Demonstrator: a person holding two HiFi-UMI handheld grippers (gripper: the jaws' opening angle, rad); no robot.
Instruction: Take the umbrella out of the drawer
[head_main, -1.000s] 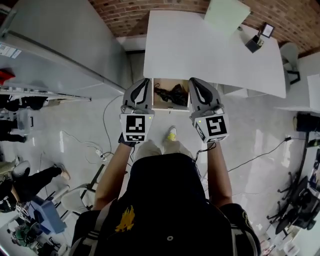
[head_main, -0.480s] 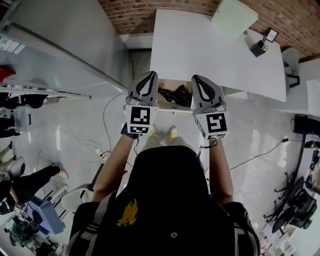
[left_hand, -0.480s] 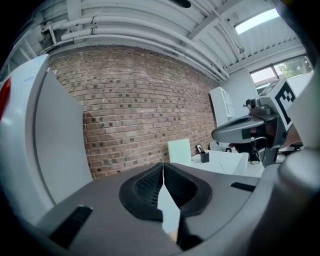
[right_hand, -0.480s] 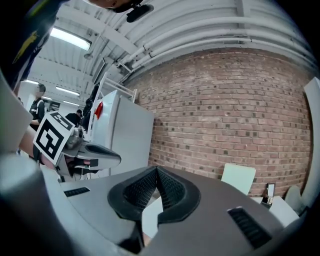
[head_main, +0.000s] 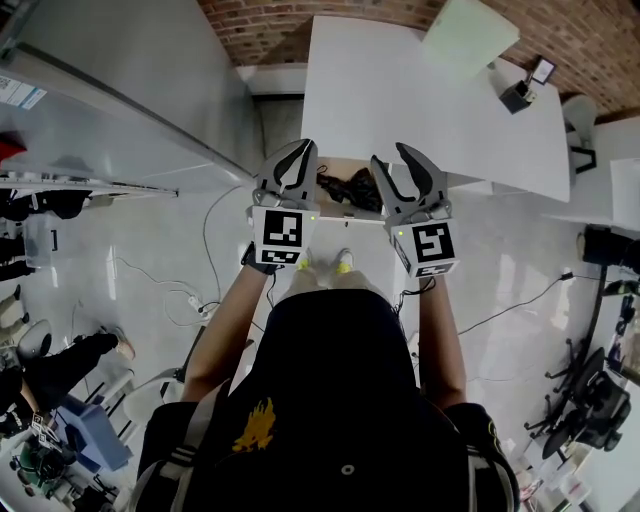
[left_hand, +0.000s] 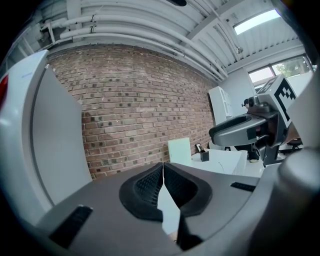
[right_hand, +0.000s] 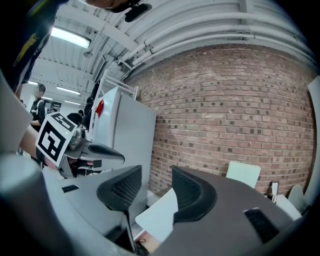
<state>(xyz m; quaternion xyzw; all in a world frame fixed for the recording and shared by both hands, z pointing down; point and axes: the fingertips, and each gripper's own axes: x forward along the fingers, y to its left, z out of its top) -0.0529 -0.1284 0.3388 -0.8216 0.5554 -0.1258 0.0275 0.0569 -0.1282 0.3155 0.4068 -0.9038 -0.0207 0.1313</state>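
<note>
I am holding my left gripper (head_main: 298, 152) clenched, its pads meeting at the tips with nothing between them. My right gripper (head_main: 391, 157) is opening, and its jaws are standing apart around empty air. Both are hovering over the open drawer (head_main: 345, 216), which is sticking out from under the white table (head_main: 400, 90) at my twelve o'clock. The black umbrella (head_main: 352, 188) is lying crumpled inside the drawer. The left gripper is at its nine o'clock and the right gripper at its three o'clock, both apart from it. A brick wall (left_hand: 135, 100) is standing beyond the table, also at twelve o'clock.
</note>
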